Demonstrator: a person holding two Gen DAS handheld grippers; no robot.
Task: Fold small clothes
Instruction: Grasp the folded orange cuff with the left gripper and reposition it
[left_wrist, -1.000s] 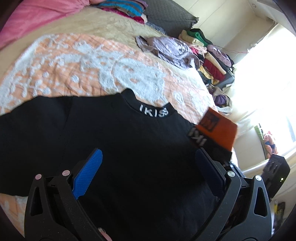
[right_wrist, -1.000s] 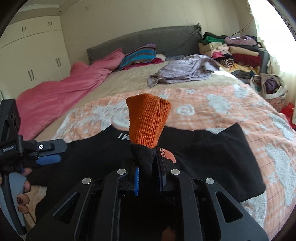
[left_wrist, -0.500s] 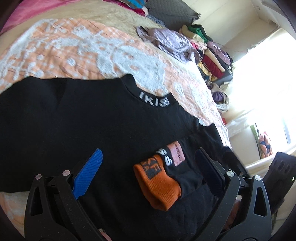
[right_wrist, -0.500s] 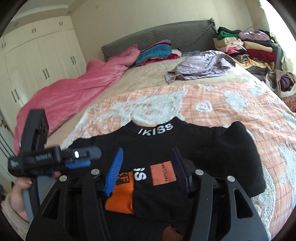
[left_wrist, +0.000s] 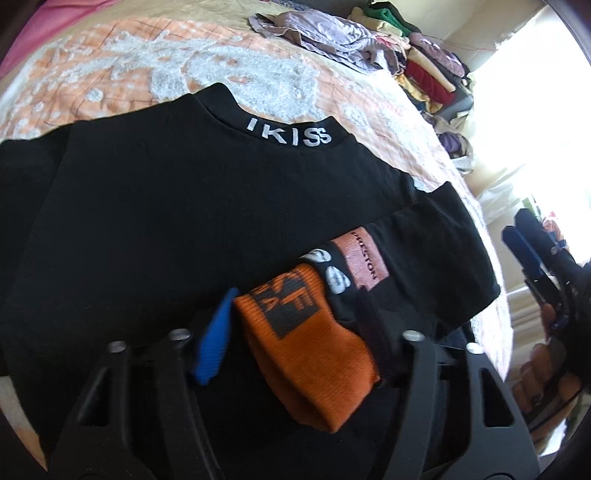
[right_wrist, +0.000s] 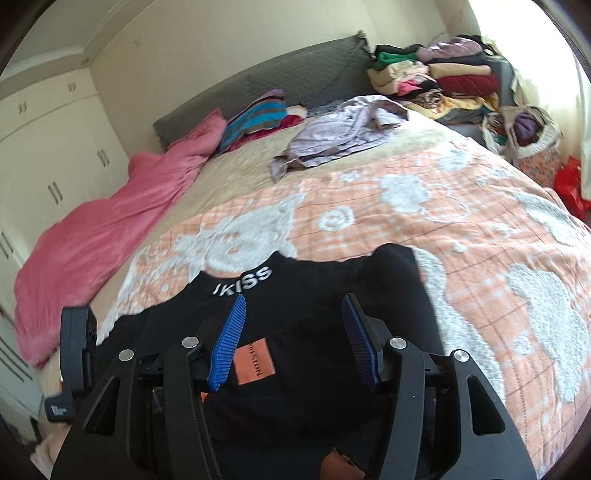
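Sock (left_wrist: 306, 347) dropped from right gripper (right_wrist: 295, 343) onto black shirt (left_wrist: 184, 221). Left gripper (left_wrist: 295, 332) jaws closing around sock's orange cuff; right jaws half-wide, empty, sock at 6 o'clock.

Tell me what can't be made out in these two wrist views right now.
- Left wrist view: the left gripper is closing around the orange and black sock; whether its pads press yet is unclear, since its right finger is dark and blurred against the sock.
- Right wrist view: the sock's orange end is hidden behind the right gripper.
- Both views: the lower hem of the black shirt is cut off by the gripper bodies.
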